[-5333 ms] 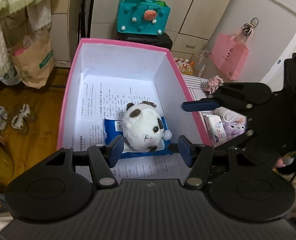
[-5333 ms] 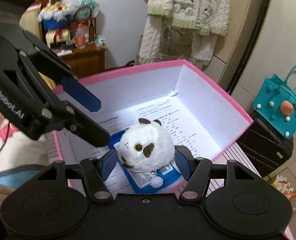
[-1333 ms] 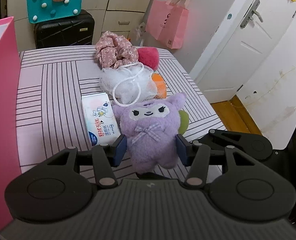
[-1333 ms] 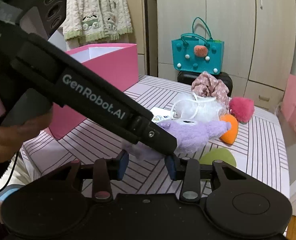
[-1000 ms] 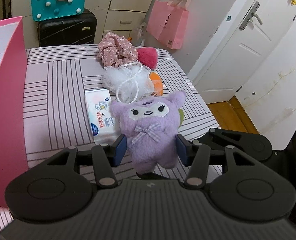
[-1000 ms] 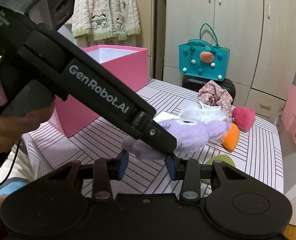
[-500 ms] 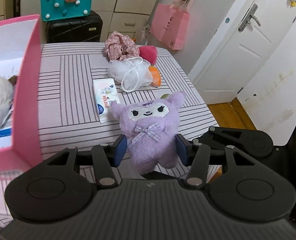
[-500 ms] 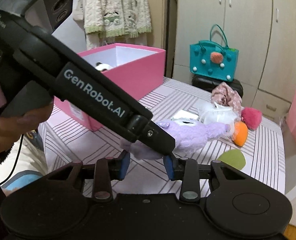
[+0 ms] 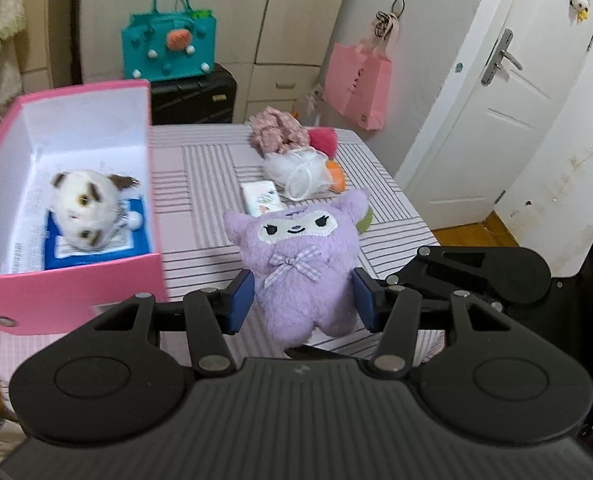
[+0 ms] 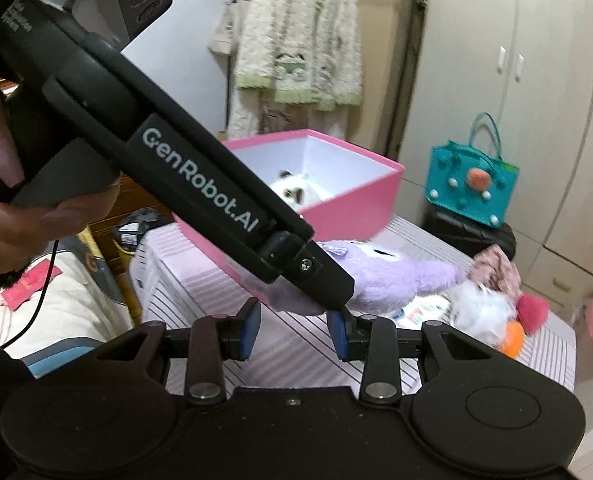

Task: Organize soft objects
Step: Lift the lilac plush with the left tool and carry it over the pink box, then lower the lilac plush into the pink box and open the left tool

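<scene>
Left wrist view shows our left gripper [image 9: 302, 300] clamped narrowly on the purple plush [image 9: 296, 264], now lifted clear of the striped table [image 9: 200, 184] and carried toward the pink box [image 9: 56, 304] at the table's left edge. Earlier the plush sat among the loose items; the white plush [image 9: 84, 216] already lies boxed. Our right gripper [image 10: 292, 330] rides beneath, part-open; whether it pinches the plush's underside we cannot tell.

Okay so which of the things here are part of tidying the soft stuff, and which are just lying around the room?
Part of the job:
purple plush, in the left gripper
pink box
white plush in the box
floral scrunchie
white mesh pouf

Just lying about:
teal bag
pink paper bag
hanging sweater
</scene>
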A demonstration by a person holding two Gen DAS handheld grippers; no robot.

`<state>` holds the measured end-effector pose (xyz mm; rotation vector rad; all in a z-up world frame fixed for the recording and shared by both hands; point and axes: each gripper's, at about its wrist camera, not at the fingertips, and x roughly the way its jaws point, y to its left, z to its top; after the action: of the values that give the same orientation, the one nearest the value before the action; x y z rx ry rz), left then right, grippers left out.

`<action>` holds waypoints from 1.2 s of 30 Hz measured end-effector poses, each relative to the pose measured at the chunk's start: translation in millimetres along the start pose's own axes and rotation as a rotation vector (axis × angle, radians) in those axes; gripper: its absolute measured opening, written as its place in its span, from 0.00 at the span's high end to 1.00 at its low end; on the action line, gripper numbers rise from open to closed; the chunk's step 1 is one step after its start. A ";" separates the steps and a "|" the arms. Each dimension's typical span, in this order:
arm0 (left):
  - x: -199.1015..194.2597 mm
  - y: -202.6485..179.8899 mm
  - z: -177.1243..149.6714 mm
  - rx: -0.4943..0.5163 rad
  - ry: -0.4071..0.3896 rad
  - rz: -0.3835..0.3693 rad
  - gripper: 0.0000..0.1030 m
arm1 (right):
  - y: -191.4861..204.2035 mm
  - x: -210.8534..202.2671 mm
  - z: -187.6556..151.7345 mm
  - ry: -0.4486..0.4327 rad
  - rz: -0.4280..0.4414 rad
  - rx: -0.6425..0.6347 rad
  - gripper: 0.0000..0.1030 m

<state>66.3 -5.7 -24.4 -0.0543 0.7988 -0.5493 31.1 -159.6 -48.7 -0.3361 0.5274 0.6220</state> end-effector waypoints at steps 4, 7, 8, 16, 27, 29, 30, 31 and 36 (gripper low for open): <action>-17.3 9.4 1.6 0.001 -0.035 0.034 0.50 | 11.4 -0.2 12.9 -0.022 0.024 -0.040 0.60; -27.5 22.8 5.9 -0.007 -0.059 0.044 0.50 | 15.1 6.6 26.7 -0.033 0.033 -0.074 0.60; -30.7 28.7 9.1 -0.012 -0.068 0.045 0.50 | 15.9 8.8 31.4 -0.037 0.037 -0.084 0.60; -45.4 68.6 35.6 -0.030 -0.168 0.049 0.50 | 17.2 32.6 80.6 -0.048 0.046 -0.168 0.60; -7.4 141.7 102.2 -0.059 -0.140 0.148 0.50 | -11.8 114.9 140.4 -0.024 0.130 -0.168 0.60; 4.8 158.0 113.6 -0.077 -0.122 0.158 0.50 | -19.1 136.1 149.9 -0.007 0.157 -0.162 0.60; 11.4 166.6 118.7 -0.091 -0.111 0.160 0.50 | -23.5 145.9 154.1 0.004 0.173 -0.153 0.60; 18.7 175.6 124.0 -0.107 -0.098 0.163 0.50 | -27.9 156.5 158.0 0.019 0.188 -0.149 0.60; 51.4 208.4 136.1 -0.146 -0.032 0.186 0.50 | -51.9 207.0 170.8 0.090 0.274 -0.089 0.60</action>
<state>282.9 127.1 -14.6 -0.1220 0.8021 -0.3126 268.2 -27.3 -17.7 -0.3801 0.6396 0.9005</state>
